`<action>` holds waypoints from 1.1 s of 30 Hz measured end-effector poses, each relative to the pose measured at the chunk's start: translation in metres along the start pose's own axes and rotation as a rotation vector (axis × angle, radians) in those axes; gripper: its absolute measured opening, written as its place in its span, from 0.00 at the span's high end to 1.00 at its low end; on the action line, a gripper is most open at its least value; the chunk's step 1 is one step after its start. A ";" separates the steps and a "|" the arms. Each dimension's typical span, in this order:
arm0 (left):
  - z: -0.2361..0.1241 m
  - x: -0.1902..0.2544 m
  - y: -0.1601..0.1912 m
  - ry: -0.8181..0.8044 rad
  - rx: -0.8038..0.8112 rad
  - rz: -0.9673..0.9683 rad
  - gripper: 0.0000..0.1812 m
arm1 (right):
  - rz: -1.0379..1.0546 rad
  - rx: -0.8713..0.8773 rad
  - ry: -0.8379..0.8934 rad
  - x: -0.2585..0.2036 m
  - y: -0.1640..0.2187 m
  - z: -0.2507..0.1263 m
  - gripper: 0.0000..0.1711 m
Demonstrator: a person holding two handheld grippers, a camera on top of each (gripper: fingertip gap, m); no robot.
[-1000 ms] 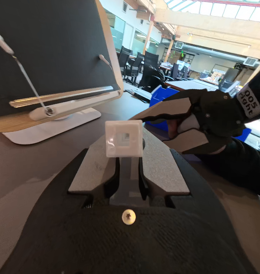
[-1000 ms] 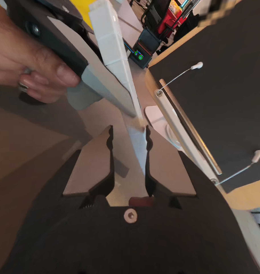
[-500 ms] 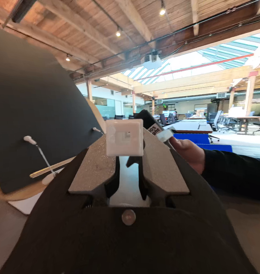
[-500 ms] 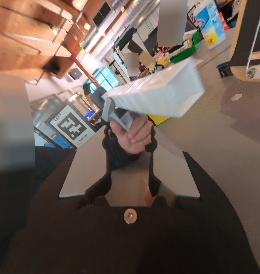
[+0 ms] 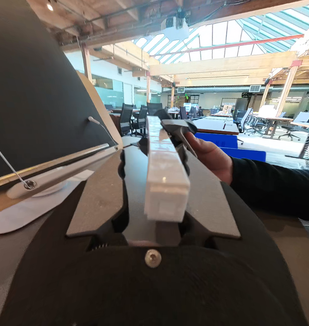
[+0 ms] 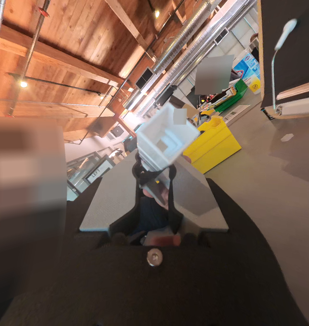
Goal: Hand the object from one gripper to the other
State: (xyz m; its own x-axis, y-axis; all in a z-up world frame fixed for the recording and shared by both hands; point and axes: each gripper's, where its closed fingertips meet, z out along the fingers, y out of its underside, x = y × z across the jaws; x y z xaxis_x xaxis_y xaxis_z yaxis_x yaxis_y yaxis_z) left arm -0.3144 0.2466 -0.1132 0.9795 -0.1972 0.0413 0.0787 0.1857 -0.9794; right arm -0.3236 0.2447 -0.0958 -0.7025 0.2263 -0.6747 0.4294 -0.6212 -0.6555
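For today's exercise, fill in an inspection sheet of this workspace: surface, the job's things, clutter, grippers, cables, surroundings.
Surface: grey-brown tabletop, with a small pale scrap lying on it.
Job's things: one long white box, off the table, hollow at the end seen in the right wrist view.
Clutter: yellow bin, green tray, black board on a white stand.
Grippers: left hand-held gripper open, the box lying between its fingers; right hand-held gripper shut on the box's far end.
Cables: nothing seen.
Surroundings: open office with desks, chairs, timber ceiling and skylight.
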 end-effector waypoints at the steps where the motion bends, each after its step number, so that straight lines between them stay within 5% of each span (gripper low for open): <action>1: 0.002 0.000 0.003 0.005 -0.018 -0.022 0.60 | -0.027 0.009 0.024 0.002 -0.003 -0.002 0.84; 12: 0.009 -0.005 0.043 0.006 -0.217 -0.130 0.47 | -0.319 0.166 0.172 -0.004 -0.045 -0.033 0.85; 26: 0.001 -0.021 0.058 -0.077 -0.345 -0.067 0.52 | -0.778 -0.081 0.548 0.009 -0.034 -0.031 0.84; 33: 0.006 -0.011 0.062 -0.097 -0.373 0.132 0.59 | -0.817 -0.281 0.453 0.005 0.013 0.006 0.85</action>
State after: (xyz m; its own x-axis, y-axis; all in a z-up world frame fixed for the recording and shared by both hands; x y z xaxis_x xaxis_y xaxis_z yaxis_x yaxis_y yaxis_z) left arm -0.3190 0.2656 -0.1730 0.9911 -0.0998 -0.0882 -0.1036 -0.1624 -0.9813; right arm -0.3246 0.2327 -0.1055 -0.5841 0.8116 -0.0039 0.0676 0.0439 -0.9967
